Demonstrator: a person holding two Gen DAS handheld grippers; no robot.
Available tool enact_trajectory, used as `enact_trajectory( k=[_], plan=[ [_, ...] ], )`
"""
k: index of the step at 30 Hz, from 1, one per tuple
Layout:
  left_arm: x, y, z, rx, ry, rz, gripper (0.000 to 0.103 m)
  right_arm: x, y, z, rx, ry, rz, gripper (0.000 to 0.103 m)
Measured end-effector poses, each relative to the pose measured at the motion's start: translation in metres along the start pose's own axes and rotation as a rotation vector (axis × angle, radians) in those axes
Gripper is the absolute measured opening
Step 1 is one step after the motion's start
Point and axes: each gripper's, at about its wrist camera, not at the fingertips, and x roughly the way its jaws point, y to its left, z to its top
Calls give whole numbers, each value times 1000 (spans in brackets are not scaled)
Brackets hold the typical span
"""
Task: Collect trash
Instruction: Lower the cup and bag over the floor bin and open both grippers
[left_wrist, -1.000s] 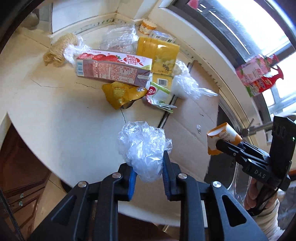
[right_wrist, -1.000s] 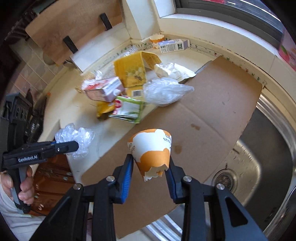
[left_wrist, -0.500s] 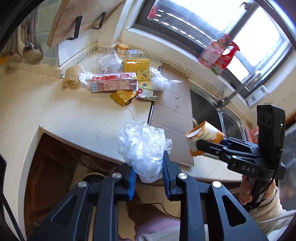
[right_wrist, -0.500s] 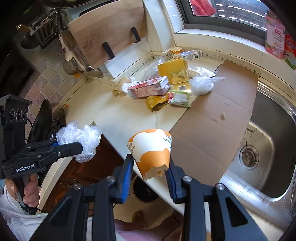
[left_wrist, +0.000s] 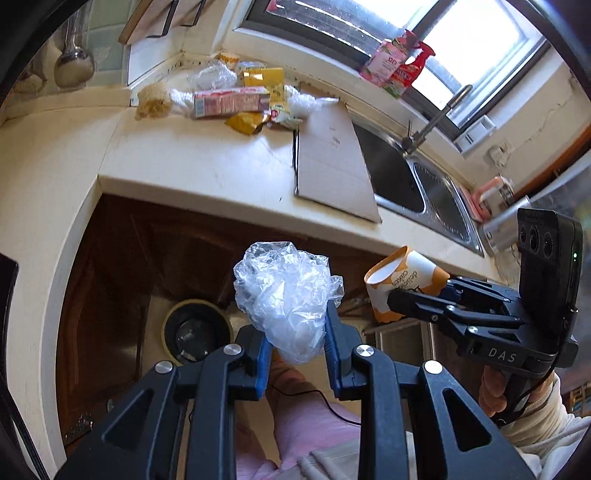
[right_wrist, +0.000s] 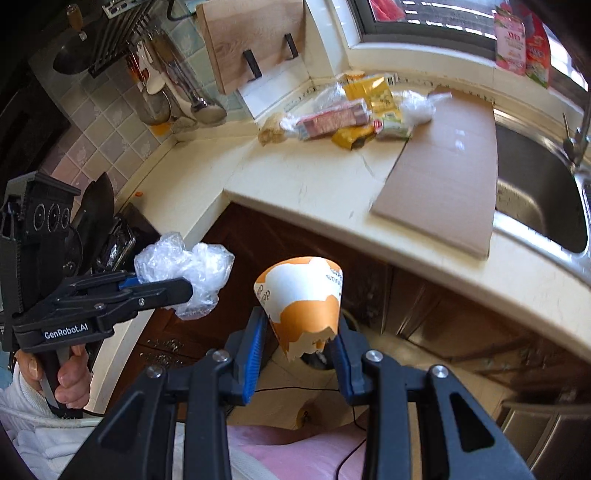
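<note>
The left gripper (left_wrist: 297, 352) is closed on a crumpled clear plastic bag (left_wrist: 286, 297), held off the counter (left_wrist: 207, 166) above the floor. The right gripper (right_wrist: 297, 360) is clamped on an orange-and-white paper cup (right_wrist: 304, 301) (torn at its lower rim). Further trash (left_wrist: 240, 101) is seen on the counter at 12 o'clock in the left wrist view, beside a cardboard sheet (left_wrist: 332, 162).

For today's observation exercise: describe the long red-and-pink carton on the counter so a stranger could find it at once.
Start at the cream kitchen counter and go to the trash pile in its far corner under the window. The long red-and-pink carton lies on its side there, left of the yellow foil packets. It is the pile's only long rectangular box.
</note>
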Motion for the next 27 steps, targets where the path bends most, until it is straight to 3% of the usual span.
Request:
enact_trajectory(
  k=[7,15,20,24,27],
  plan=[
    [29,35,-36,-45,107,9,23,31,19,-34,-2,110,-26,34],
    [104,89,-67,-143,251,88,23,97,5,-45,-7,227,-30,34],
    [183,138,-92,-234,354,109,25,184,-21,-57,47,304,-11,35],
    [241,163,-104,-251,403,128,28,264,-49,-74,128,379,-5,35],
    [286,178,-110,-235,417,163,38,312,-62,-85,147,430,-27,36]
  ],
)
